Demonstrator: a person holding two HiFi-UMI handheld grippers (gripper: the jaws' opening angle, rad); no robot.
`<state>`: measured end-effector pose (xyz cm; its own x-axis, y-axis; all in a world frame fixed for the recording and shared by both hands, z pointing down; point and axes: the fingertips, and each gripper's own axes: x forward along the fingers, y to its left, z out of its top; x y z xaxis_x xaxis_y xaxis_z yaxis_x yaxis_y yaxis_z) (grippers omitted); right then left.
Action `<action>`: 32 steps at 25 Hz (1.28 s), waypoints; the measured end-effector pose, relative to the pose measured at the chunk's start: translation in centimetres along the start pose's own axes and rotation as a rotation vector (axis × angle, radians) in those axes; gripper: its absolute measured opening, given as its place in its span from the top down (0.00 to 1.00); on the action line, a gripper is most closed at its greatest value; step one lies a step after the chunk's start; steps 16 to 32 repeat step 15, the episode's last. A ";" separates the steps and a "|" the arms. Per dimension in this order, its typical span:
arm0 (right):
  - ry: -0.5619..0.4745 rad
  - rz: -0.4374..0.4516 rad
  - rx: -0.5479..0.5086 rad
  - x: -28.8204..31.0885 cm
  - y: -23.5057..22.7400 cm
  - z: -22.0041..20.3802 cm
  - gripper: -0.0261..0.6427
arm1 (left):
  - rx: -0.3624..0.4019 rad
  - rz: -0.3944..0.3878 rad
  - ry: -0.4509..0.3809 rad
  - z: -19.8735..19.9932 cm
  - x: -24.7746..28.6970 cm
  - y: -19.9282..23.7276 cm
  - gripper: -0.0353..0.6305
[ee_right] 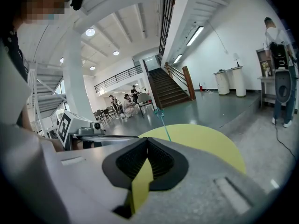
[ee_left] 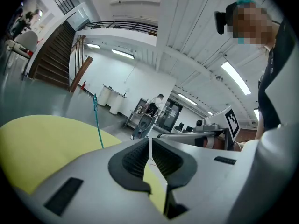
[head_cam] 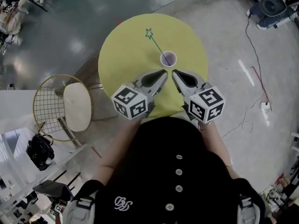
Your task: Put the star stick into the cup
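The star stick [head_cam: 155, 43] stands tilted in the cup [head_cam: 168, 58] on the yellow table [head_cam: 126, 55], its lower end hidden inside. The left gripper [head_cam: 164, 72] and right gripper [head_cam: 174, 72] are both pinched together on nothing, just short of the cup. A curly white emblem on the person's black shirt [head_cam: 123, 203] is unreadable.

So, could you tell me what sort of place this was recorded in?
Probably a large open hall used as a lab or workshop: a polished grey floor, a wide staircase up to a railed balcony, and long strip lights on a high ceiling.
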<state>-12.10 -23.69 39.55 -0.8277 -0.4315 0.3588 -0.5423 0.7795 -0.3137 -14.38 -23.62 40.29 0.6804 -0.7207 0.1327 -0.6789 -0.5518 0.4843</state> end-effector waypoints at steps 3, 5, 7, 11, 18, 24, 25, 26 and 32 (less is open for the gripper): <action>0.005 0.004 -0.001 0.1 0.0 -0.1 0.96 | -0.012 -0.006 0.003 -0.2 0.1 0.0 0.90; 0.005 0.005 0.000 0.0 0.0 -0.1 0.96 | -0.011 -0.005 0.010 -0.3 0.2 0.0 0.90; 0.004 0.004 0.001 0.0 0.1 -0.2 0.96 | -0.011 -0.005 0.013 -0.4 0.2 0.1 0.90; 0.006 0.006 0.001 -0.2 -0.2 -0.3 0.96 | -0.018 -0.013 0.017 -0.5 0.7 0.0 0.90; 0.008 0.014 -0.001 -0.3 -0.1 -0.2 0.96 | -0.021 -0.023 0.026 -0.6 1.1 -0.4 0.90; 0.008 0.014 -0.001 -0.3 -0.1 -0.2 0.96 | -0.021 -0.023 0.026 -0.6 1.1 -0.4 0.90; 0.008 0.014 -0.001 -0.3 -0.1 -0.2 0.96 | -0.021 -0.023 0.026 -0.6 1.1 -0.4 0.90; 0.008 0.014 -0.001 -0.3 -0.1 -0.2 0.96 | -0.021 -0.023 0.026 -0.6 1.1 -0.4 0.90; 0.008 0.014 -0.001 -0.3 -0.1 -0.2 0.96 | -0.021 -0.023 0.026 -0.6 1.1 -0.4 0.90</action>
